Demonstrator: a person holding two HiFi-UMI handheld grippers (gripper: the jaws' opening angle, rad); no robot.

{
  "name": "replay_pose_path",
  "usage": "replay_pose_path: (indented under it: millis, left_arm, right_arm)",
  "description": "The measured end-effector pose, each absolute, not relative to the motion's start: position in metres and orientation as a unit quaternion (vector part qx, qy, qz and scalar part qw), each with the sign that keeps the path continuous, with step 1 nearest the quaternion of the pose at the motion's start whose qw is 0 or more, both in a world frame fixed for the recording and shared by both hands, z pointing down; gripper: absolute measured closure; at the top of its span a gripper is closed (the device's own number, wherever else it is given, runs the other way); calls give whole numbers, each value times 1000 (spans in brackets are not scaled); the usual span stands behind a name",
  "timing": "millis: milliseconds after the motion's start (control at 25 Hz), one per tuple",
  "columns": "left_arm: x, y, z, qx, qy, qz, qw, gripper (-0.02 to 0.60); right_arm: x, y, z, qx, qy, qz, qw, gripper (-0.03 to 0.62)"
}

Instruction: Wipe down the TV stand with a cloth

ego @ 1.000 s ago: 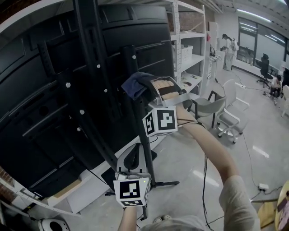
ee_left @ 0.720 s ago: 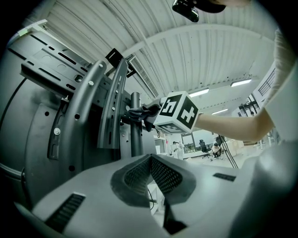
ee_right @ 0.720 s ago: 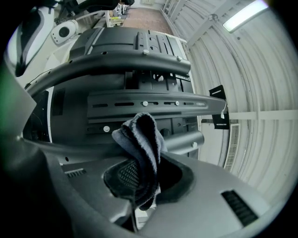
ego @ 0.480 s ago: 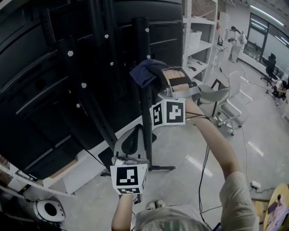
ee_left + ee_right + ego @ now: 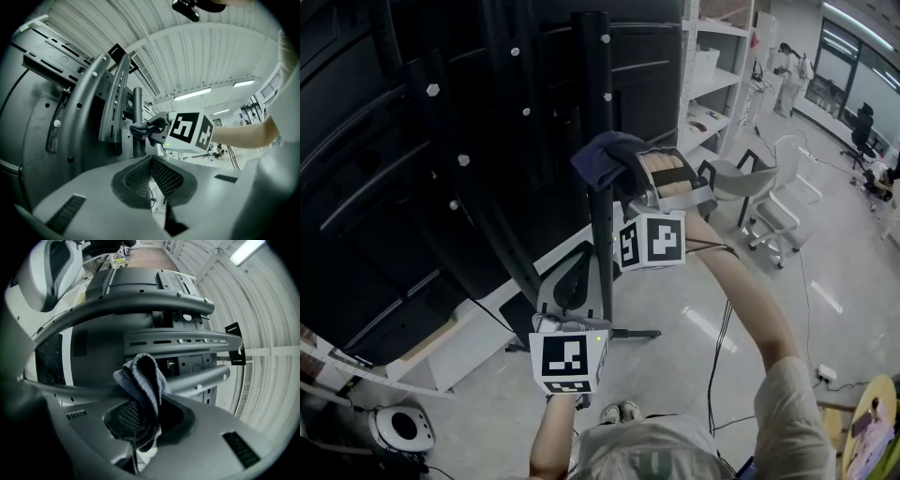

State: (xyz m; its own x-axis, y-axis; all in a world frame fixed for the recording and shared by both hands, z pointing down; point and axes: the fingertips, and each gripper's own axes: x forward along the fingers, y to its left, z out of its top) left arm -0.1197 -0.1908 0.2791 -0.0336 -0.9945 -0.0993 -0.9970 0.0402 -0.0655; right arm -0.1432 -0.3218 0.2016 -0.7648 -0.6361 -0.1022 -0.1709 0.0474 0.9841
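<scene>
So the dark blue cloth point(image 5: 598, 161) is bunched up and clamped in the right tool point(image 5: 617, 171). The jaws are closed down on its folds, and the loose end pokes out past the tips, right up against the upright pole point(image 5: 598, 103) of the TV stand point(image 5: 602, 272), about halfway up. In the right gripper view the cloth point(image 5: 140, 380) fills the gap of the right tool point(image 5: 147, 423), with the pole point(image 5: 206, 378) just behind it. The left tool point(image 5: 572, 281) hangs lower down near the foot of the stand. Its jaws are pressed together with nothing in them, and the left gripper view shows the left tool point(image 5: 151, 161) pointing up at the pole point(image 5: 137, 117). The room looks like an office or lab, with a glossy grey floor point(image 5: 694, 347), a white shelving rack point(image 5: 712, 56) and a couple of pale chairs point(image 5: 787, 202) further back. The stand is matte black metal: a round tube plus slanted flat brackets point(image 5: 441, 122) studded with hex bolts, carrying the ribbed black back of a TV point(image 5: 366, 159). The cloth looks soft and nubby, like terry or microfibre, and the tool pads have a fine grid texture.
</scene>
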Motion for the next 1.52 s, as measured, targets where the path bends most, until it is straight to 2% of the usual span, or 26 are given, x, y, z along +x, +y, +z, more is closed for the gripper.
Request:
replay_pose_path:
  millis: [1520]
  left_arm:
    - [-141, -222, 364, -685, 727, 4, -43, 566]
  right_arm:
    - [-139, -316, 388, 191, -753, -563, 283, 537]
